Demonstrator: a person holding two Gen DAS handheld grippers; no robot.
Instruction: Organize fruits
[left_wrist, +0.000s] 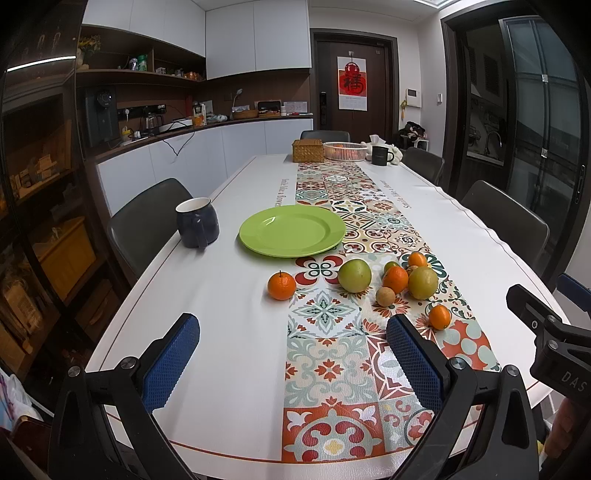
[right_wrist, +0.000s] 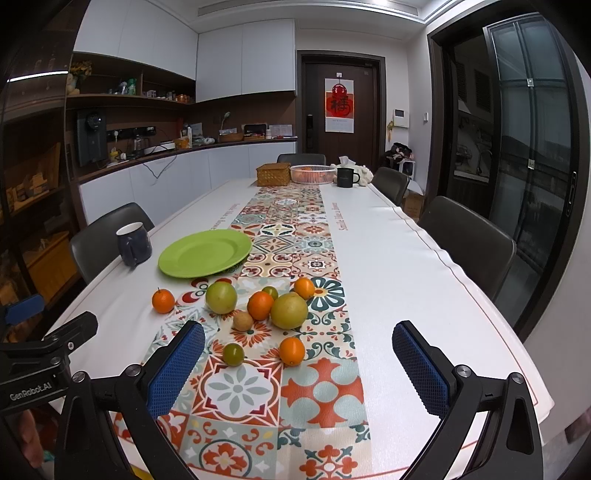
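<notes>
A green plate (left_wrist: 291, 230) (right_wrist: 205, 253) lies bare on the table. Several fruits sit in front of it on the patterned runner: an orange with a stem (left_wrist: 281, 286) (right_wrist: 163, 301) at the left, a large green fruit (left_wrist: 354, 275) (right_wrist: 221, 297), a second green fruit (left_wrist: 423, 282) (right_wrist: 289, 311), more small oranges (left_wrist: 439, 316) (right_wrist: 291, 351), a tan fruit (right_wrist: 242, 320) and a small green one (right_wrist: 233, 354). My left gripper (left_wrist: 293, 360) is open and empty, short of the fruits. My right gripper (right_wrist: 299, 365) is open and empty near the front fruits.
A dark mug (left_wrist: 197, 222) (right_wrist: 133, 243) stands left of the plate. At the far end are a woven box (left_wrist: 307, 149), a white basket (left_wrist: 345, 150) and a black mug (left_wrist: 380, 155). Chairs (right_wrist: 469, 243) line both sides.
</notes>
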